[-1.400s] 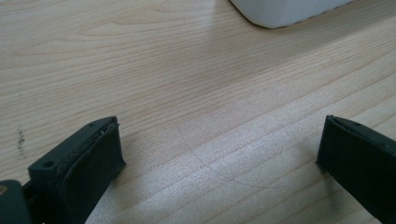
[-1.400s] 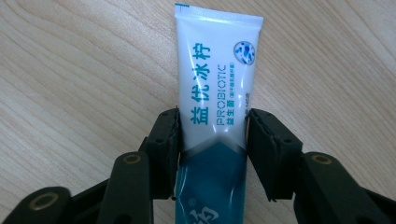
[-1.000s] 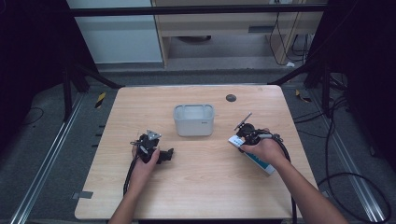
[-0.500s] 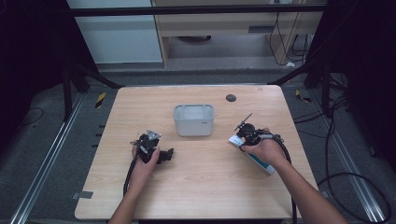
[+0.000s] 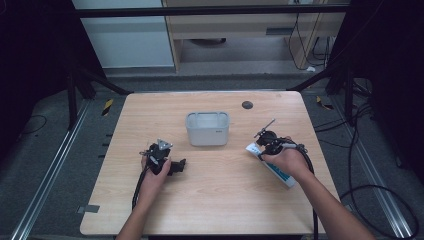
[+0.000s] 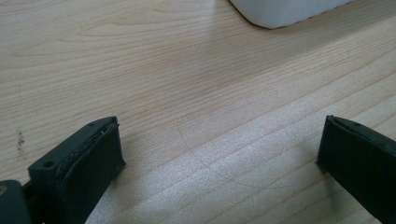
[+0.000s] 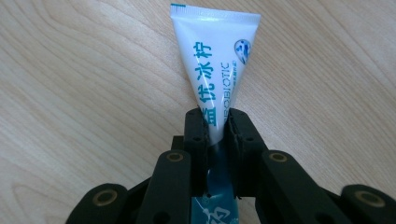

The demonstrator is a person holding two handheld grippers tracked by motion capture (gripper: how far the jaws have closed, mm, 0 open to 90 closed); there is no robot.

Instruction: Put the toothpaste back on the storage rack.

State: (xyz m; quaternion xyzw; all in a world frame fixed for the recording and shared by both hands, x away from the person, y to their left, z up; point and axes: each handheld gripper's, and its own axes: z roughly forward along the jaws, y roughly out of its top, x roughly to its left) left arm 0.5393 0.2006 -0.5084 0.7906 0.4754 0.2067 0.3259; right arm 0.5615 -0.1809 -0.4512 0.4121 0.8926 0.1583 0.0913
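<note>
White toothpaste tube [image 7: 216, 79], crimp pointing away along the right gripper's [image 7: 216, 135] clamped fingers; left gripper [image 6: 219, 154] fingers apart.

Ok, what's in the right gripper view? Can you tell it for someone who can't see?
A white tube with teal writing is pinched between the right gripper's two black jaws. Its flat sealed end points away from the camera, and a pale wooden table lies under it.
</note>
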